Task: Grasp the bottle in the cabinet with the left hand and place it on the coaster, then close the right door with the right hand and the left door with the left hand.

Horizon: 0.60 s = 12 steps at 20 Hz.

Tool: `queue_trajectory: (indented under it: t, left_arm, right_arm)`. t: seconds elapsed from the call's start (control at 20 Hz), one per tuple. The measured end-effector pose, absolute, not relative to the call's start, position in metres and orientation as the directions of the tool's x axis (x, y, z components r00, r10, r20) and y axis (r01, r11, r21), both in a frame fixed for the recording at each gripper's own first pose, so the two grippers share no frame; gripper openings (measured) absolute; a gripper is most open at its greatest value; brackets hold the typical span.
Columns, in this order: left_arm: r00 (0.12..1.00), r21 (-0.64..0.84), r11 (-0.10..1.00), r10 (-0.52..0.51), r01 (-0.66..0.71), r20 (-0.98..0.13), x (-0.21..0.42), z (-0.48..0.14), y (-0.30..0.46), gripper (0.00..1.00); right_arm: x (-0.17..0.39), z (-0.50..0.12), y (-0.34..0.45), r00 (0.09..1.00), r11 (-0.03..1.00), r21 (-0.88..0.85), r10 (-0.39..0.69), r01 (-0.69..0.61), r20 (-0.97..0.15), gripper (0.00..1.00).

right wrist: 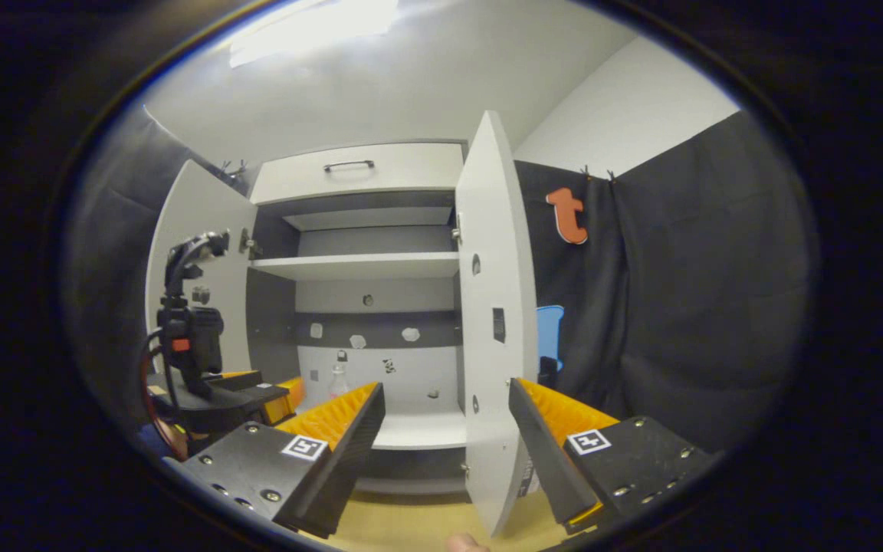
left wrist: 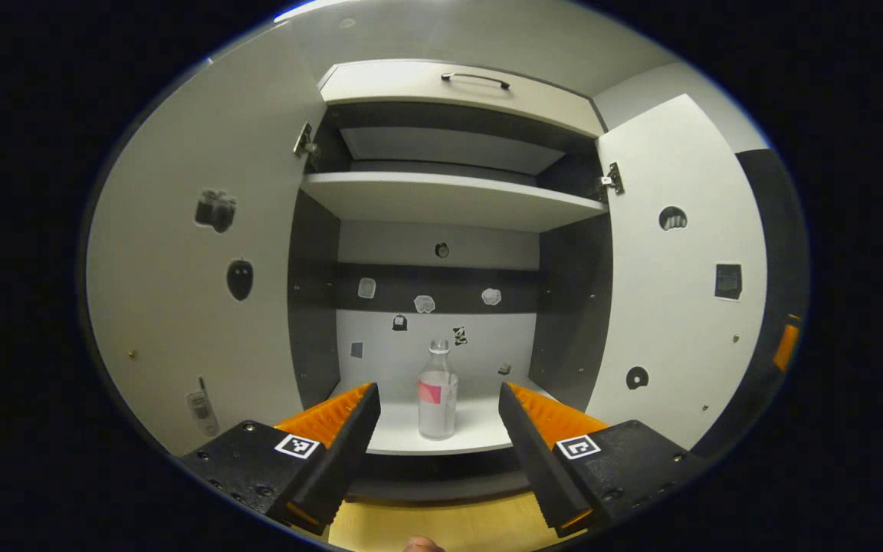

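Clear bottle (left wrist: 438, 391) beyond left hand-held gripper (left wrist: 439, 410)

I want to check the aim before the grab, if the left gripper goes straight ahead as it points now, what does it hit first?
Most likely the bottle: it stands centred between the open left gripper fingers, on the cabinet's lower shelf. Nothing seems to lie between, though depth is unclear.

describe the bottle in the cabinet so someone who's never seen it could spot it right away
Look into the open cabinet and down to its lowest shelf. The bottle stands upright there, alone near the front edge. It is clear with a pink patch on its side, unlike the flat stickers behind it.
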<state>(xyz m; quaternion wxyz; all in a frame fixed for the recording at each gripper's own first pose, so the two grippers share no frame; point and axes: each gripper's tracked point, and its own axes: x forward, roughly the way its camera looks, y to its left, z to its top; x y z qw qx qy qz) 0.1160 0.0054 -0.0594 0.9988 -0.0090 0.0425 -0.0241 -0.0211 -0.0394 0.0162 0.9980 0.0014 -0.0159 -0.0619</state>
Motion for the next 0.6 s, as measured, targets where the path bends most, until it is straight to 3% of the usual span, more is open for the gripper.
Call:
queue_trajectory:
  t: [0.3,0.35,0.6]
  left_arm:
    - [0.987,-0.029,0.998,-0.057,0.053,-0.151,0.193,-0.110,0.003,1.00]
    - [0.987,-0.028,0.998,-0.053,0.050,-0.152,0.202,-0.119,0.003,0.96]
    - [0.985,-0.007,1.000,-0.009,0.008,-0.173,0.251,-0.150,0.014,0.97]
  right_arm:
    - [-0.038,0.025,-0.081,0.961,0.963,-0.019,-0.269,0.270,0.059,0.98]
    - [-0.040,0.027,-0.086,0.955,0.957,-0.024,-0.288,0.290,0.064,0.98]
    - [-0.049,0.030,-0.107,0.921,0.922,-0.045,-0.381,0.385,0.079,0.98]
